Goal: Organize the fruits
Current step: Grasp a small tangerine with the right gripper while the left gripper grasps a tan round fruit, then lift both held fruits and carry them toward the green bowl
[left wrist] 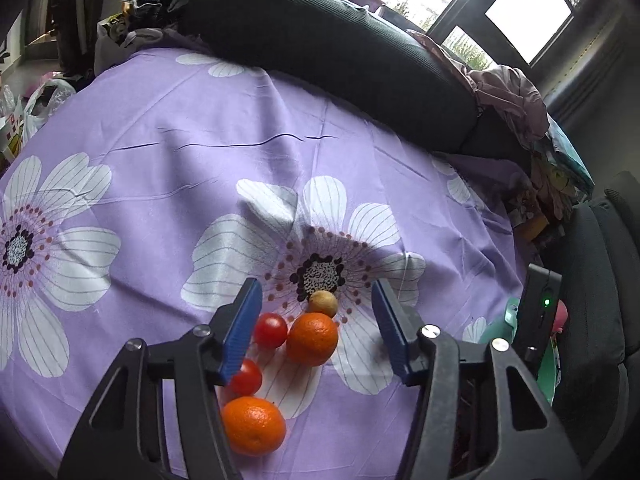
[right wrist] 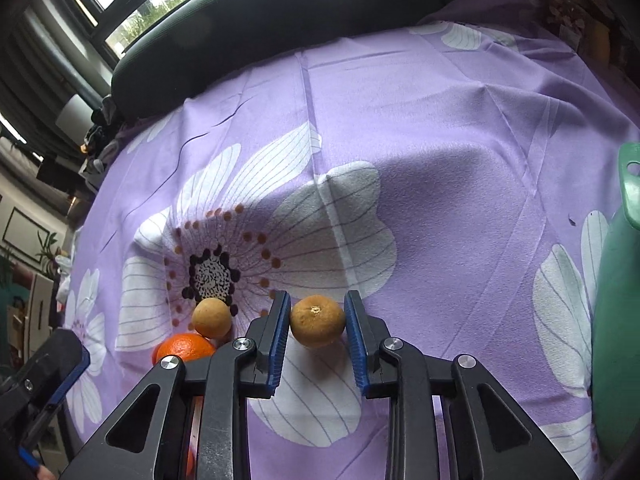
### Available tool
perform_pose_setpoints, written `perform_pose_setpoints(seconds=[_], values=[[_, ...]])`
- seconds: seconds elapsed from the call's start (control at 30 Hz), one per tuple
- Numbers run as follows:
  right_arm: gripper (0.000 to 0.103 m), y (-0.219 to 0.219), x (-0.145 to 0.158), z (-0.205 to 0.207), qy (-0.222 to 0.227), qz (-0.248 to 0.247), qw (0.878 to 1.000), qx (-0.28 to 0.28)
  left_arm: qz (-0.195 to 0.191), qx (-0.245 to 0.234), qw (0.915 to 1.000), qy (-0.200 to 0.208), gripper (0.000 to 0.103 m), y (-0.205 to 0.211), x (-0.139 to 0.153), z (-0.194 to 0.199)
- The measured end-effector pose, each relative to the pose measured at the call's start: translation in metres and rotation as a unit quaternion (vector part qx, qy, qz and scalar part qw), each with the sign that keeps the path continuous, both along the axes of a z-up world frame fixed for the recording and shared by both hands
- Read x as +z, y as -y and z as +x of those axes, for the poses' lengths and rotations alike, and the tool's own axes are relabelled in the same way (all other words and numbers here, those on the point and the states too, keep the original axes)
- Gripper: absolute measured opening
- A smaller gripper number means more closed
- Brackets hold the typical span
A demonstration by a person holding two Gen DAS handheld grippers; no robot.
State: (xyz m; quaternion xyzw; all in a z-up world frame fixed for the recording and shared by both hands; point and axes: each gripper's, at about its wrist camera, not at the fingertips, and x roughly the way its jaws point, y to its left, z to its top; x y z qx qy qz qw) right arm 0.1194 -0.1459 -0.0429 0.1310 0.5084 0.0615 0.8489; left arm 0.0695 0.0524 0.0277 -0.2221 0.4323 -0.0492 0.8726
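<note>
In the left wrist view my left gripper is open above a cluster of fruit on the purple flowered cloth: an orange, a second orange, two red tomatoes and a small tan fruit. In the right wrist view my right gripper is shut on a dull yellow-brown citrus fruit, its blue pads against both sides. To its left lie the small tan fruit and an orange.
A green container stands at the right edge of the cloth; it also shows in the left wrist view. A dark cushion lies along the far edge. Clothes and bags pile beyond the cloth.
</note>
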Motion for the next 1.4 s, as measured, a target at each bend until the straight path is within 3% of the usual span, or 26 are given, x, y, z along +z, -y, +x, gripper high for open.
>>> perform_pose_setpoints(seconds=[0.1,0.17,0.3,0.57,0.7,0.93,1.13,1.4], values=[[0.028,0.019,0.011,-0.005,0.014,0.003,1.0,-0.022,0.032,-0.033,0.9974,-0.055,0.043,0.02,-0.009,0.033],[0.028,0.032,0.017,-0.008,0.024,0.001,0.999,-0.04,0.056,-0.037,0.9955,-0.066,0.041,0.03,-0.021,0.045],[0.028,0.053,0.018,-0.013,0.02,0.023,0.997,-0.064,0.047,-0.056,0.9899,-0.121,0.033,0.037,-0.056,0.058],[0.028,0.053,0.018,-0.025,0.019,0.032,0.997,-0.063,0.068,-0.052,0.9866,-0.139,0.027,0.04,-0.072,0.066],[0.028,0.05,0.017,-0.027,0.018,0.036,0.998,-0.058,0.089,-0.05,0.9868,-0.126,0.023,0.044,-0.073,0.064],[0.028,0.049,0.02,-0.029,0.025,0.037,0.997,-0.056,0.064,-0.033,0.9918,-0.106,0.023,0.039,-0.067,0.057],[0.028,0.05,0.029,-0.036,0.047,0.033,0.997,-0.056,0.081,-0.016,0.9958,-0.039,0.023,0.045,-0.033,0.023],[0.028,0.049,0.044,-0.044,0.083,0.026,0.995,-0.051,0.046,-0.009,0.9985,0.026,0.023,0.045,-0.003,-0.007]])
